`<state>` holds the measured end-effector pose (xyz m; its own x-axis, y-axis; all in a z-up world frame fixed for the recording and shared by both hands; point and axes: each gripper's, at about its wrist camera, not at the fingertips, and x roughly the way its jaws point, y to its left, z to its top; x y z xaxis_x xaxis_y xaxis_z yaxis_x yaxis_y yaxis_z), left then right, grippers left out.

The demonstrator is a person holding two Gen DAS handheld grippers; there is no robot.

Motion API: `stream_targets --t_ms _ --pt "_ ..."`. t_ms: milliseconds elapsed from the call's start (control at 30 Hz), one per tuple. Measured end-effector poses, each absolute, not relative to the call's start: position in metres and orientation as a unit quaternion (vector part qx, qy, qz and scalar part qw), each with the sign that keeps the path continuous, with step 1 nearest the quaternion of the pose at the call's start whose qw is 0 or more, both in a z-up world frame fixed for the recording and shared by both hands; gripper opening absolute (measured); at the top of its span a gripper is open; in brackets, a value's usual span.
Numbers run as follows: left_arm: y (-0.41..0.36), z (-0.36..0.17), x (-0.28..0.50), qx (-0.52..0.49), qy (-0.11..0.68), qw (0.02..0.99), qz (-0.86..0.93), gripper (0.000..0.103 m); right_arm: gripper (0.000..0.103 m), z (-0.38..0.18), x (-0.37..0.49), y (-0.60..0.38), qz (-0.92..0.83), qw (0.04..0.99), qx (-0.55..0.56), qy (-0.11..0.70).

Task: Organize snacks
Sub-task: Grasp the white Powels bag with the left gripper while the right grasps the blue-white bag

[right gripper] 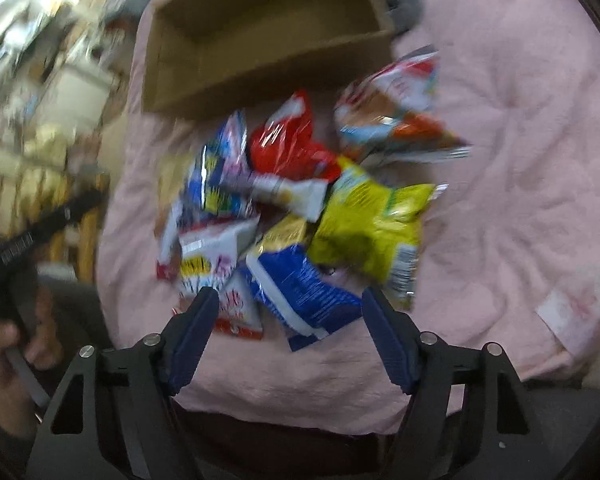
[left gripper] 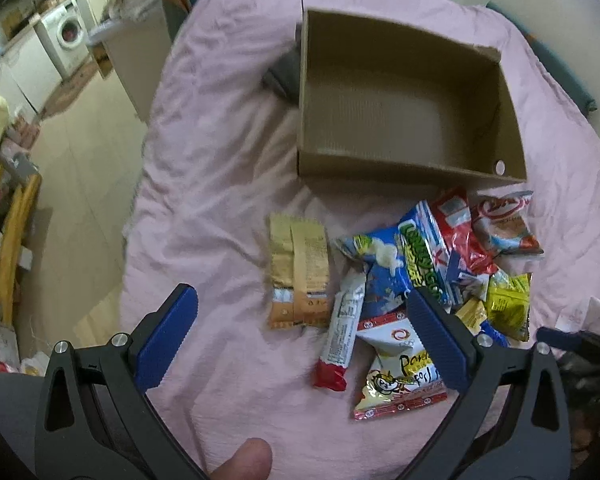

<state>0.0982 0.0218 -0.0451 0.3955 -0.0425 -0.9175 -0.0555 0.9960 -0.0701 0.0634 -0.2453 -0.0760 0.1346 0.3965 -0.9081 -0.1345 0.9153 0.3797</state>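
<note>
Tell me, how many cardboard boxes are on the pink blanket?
1. The open cardboard box sits on the pink blanket just beyond the pile of snack packets, with nothing visible inside. Another could be out of frame.

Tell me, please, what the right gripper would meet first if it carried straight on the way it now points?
Most likely the blue snack packet lying between the open right gripper fingers, at the near edge of the snack pile on the pink bedcover. The view is blurred, so depth is uncertain.
</note>
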Motion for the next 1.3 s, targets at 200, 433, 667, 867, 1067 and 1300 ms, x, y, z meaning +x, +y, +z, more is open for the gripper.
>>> stream_targets --t_ms 200,433,667,867,1067,1300 --pt "0.025 -0.062 0.097 -0.062 0.570 0.820 0.008 0.103 0.069 -0.103 0.065 -0.195 0.191 0.731 -0.041 0.654" --pt "0.020 -0.066 0.094 -0.047 0.575 0.817 0.007 0.103 0.062 -0.125 0.066 -0.172 0.188 0.719 -0.093 0.663" --pt "0.007 -0.068 0.090 -0.032 0.581 0.813 -0.007 0.103 0.035 -0.112 0.057 -0.183 0.200 0.722 -0.093 0.656" --pt "0.003 -0.063 0.085 -0.040 0.578 0.815 -0.011 0.103 0.035 -0.059 0.041 -0.208 0.213 0.742 -0.052 0.634" --pt "-0.001 -0.059 0.079 -0.053 0.577 0.815 -0.008 0.103 0.035 -0.012 0.045 -0.231 0.215 0.796 0.004 0.566" --pt "-0.015 -0.062 0.073 -0.059 0.589 0.806 -0.010 0.100 0.035 -0.016 0.058 -0.236 0.196 0.834 0.072 0.511"
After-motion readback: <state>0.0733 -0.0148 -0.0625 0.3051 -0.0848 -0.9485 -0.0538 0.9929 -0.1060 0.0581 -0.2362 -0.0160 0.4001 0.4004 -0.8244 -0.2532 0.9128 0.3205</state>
